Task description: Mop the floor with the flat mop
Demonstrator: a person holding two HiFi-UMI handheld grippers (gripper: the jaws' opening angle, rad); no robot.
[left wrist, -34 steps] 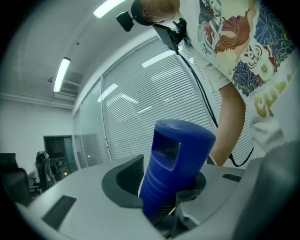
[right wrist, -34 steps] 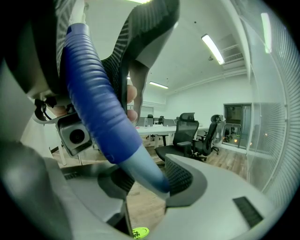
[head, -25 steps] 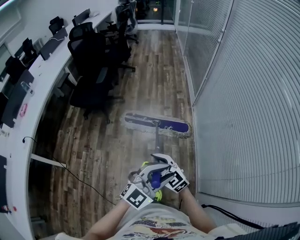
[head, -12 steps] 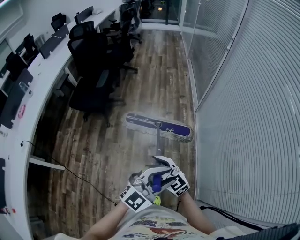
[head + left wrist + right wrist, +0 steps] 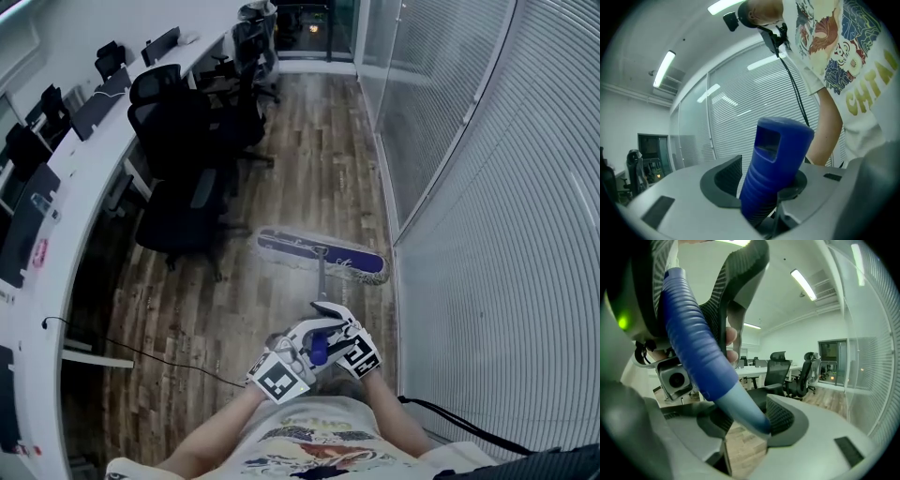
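The flat mop [image 5: 321,255] lies flat on the wood floor [image 5: 314,141] just ahead of the person: a long purple pad with a pale fringe, set crosswise and tilted slightly. Its thin pole [image 5: 322,281] runs straight back to the hands. The left gripper [image 5: 759,187] is clamped on the blue ribbed grip [image 5: 776,164] at the very top of the handle. Its jaws have just been easing wider, but the grip sits between the pads. The right gripper [image 5: 745,420] is closed on the paler shaft just below the ribbing, its jaws also just widened.

Now the room. The pad's right end sits near the foot of the glass partition [image 5: 487,187] with its blinds. On the left, black office chairs [image 5: 183,178] crowd the long white desk [image 5: 66,187], the nearest one near the pad's left end. A black cable [image 5: 159,361] trails across the boards on the left near the person. Straight ahead, a lane of floor runs between the chairs and the glass.
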